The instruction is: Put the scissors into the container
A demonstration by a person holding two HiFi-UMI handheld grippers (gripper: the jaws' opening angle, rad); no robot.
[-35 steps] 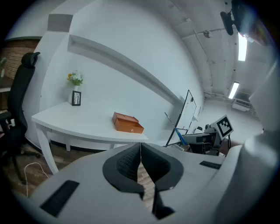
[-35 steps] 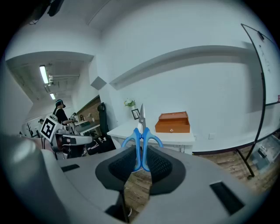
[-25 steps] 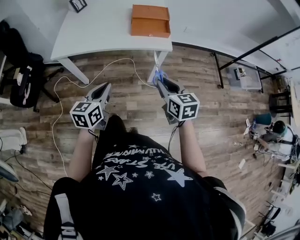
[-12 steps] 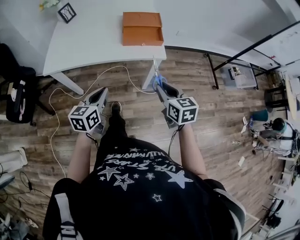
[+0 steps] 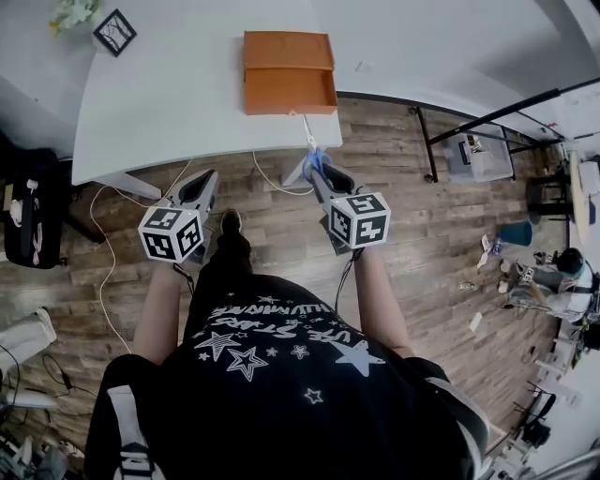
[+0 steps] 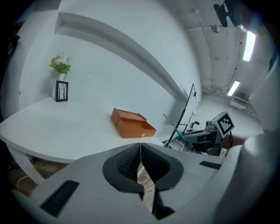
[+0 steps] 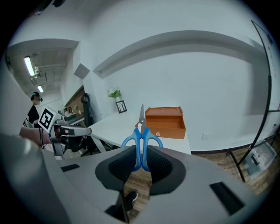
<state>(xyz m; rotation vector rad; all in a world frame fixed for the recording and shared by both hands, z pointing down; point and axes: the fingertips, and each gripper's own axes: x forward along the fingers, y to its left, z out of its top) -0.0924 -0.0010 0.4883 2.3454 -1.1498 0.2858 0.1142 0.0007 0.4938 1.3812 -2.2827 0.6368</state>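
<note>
Blue-handled scissors point(image 5: 310, 150) point blade-first toward the table, and my right gripper point(image 5: 319, 169) is shut on their handles. In the right gripper view the scissors point(image 7: 141, 135) stand upright between the jaws of the right gripper point(image 7: 141, 159), blade tip up. The open orange box point(image 5: 289, 73) sits at the near right edge of the white table point(image 5: 169, 94), just beyond the scissors' tip. It also shows in both gripper views as the orange box point(image 6: 132, 124) and the orange box point(image 7: 165, 122). My left gripper point(image 5: 208, 178) hangs shut and empty before the table edge, its closed left gripper jaws point(image 6: 140, 146) touching.
A small framed picture point(image 5: 113, 32) and flowers point(image 5: 73, 11) stand at the table's far left corner. A white cable point(image 5: 103, 281) trails over the wooden floor. A black chair point(image 5: 23, 216) is at the left, a metal frame point(image 5: 487, 112) and a seated person point(image 5: 567, 262) at the right.
The table and orange box have come nearer, both grippers now reaching its front edge. The scissors stay gripped, their tip now close to the box.
</note>
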